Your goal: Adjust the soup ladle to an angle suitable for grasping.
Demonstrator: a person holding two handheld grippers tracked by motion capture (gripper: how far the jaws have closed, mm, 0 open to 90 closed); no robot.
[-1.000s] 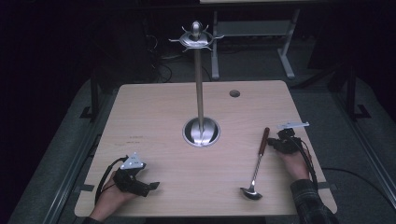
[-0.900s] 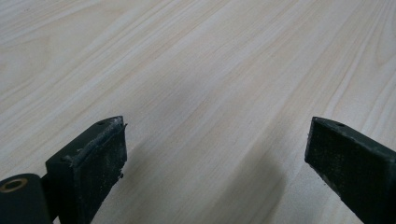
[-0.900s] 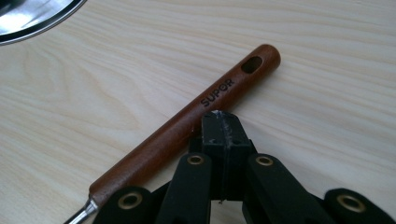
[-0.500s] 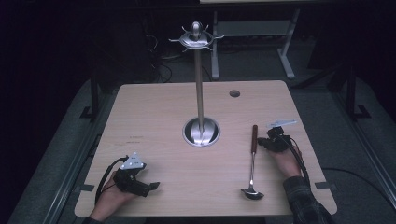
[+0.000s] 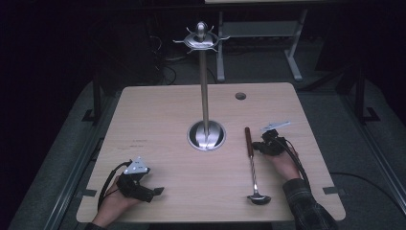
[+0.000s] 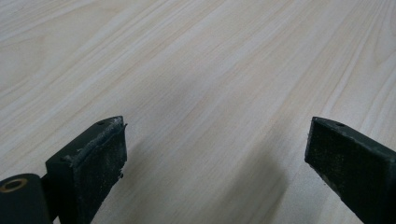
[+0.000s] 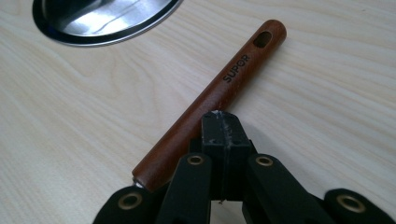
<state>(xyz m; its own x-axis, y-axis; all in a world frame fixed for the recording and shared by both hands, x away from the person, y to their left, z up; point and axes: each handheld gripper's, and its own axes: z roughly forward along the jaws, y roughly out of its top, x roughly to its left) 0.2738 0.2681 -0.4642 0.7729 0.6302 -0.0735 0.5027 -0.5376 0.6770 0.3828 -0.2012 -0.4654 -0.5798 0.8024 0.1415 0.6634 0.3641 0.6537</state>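
Observation:
A ladle [image 5: 252, 167] with a reddish wooden handle [image 7: 210, 100] lies on the table's right half, its steel bowl toward the front edge. My right gripper [image 5: 257, 146] is beside the handle on its right. In the right gripper view its jaws [image 7: 220, 123] are shut together with nothing between them, and their tip rests against the handle's side. The handle's hanging hole points toward the stand's round base [image 7: 102, 18]. At the front left, my left gripper [image 5: 155, 192] rests low over the wood; in the left gripper view its jaws [image 6: 215, 140] stand wide open over bare table.
A tall steel utensil stand [image 5: 205, 86] with hooks at its top rises from a round base [image 5: 206, 135] at the table's middle. The wooden table [image 5: 167, 110] has a cable hole [image 5: 241, 96] at the back right. Dark floor and desk legs lie beyond.
My right gripper has moved left against the ladle's handle, and the handle end has swung left toward the stand's base while the bowl stayed put. The left gripper has not moved.

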